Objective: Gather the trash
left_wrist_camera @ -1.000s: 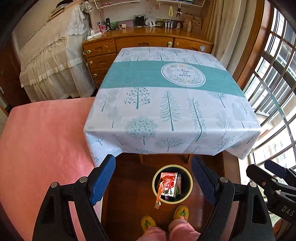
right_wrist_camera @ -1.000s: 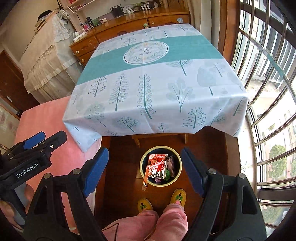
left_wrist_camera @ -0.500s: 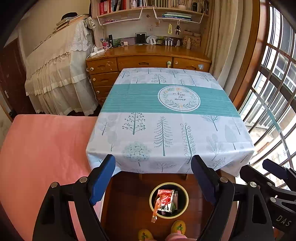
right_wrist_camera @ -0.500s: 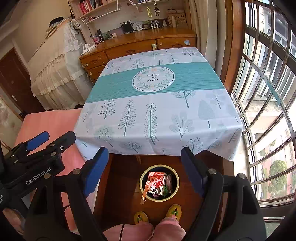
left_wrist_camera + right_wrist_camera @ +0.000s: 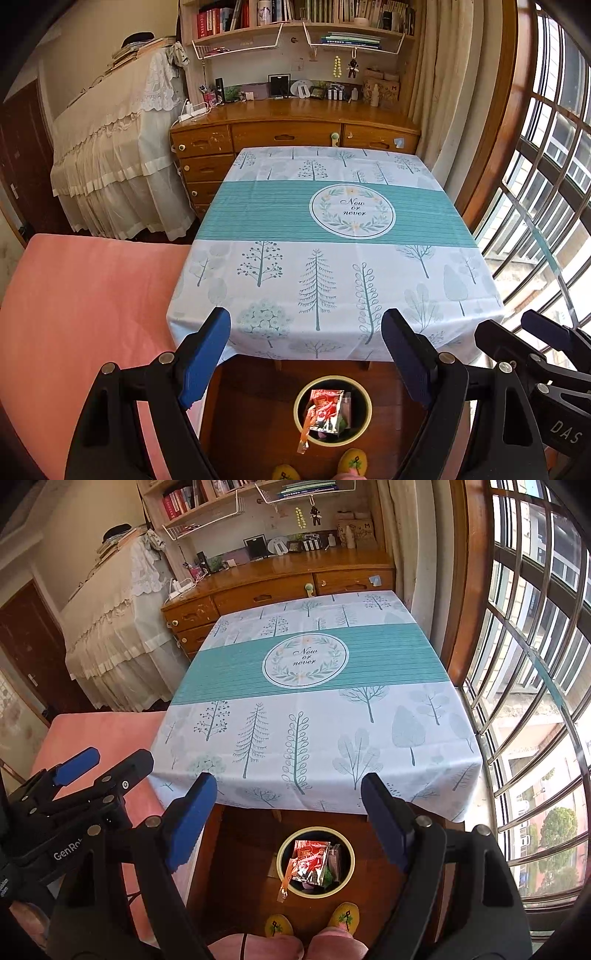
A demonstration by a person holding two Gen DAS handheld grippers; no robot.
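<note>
- Since a second ago both of our grippers have lifted and tipped upward: the table has slid down both views, the bookshelves now show at 12 o'clock, and the bin has shrunk toward 6 o'clock.
- Our left gripper [image 5: 308, 363] stands with its blue-padded jaws wide apart and nothing between them. Its tips frame the near hem of the tree-printed white and teal tablecloth [image 5: 332, 229].
- The round, cream-rimmed dark waste bin [image 5: 332, 410] sits on the wooden floor just beyond the person's yellow slippers [image 5: 345, 917], at 6 o'clock below both pairs of jaws.
- In it lie the crumpled red and silver snack wrappers [image 5: 325, 410]; one orange strip hangs over the rim at about 7 o'clock.
- We see no loose trash on the cloth, so we judge the collecting done or nearly so.
- Our right gripper [image 5: 288, 814] is likewise gaping and empty, and angled down like the left one.
- The relation that matters: the bin lies straight below and between the two tools, roughly equally near to each. Any further piece would be dropped down toward 6 o'clock.
</note>
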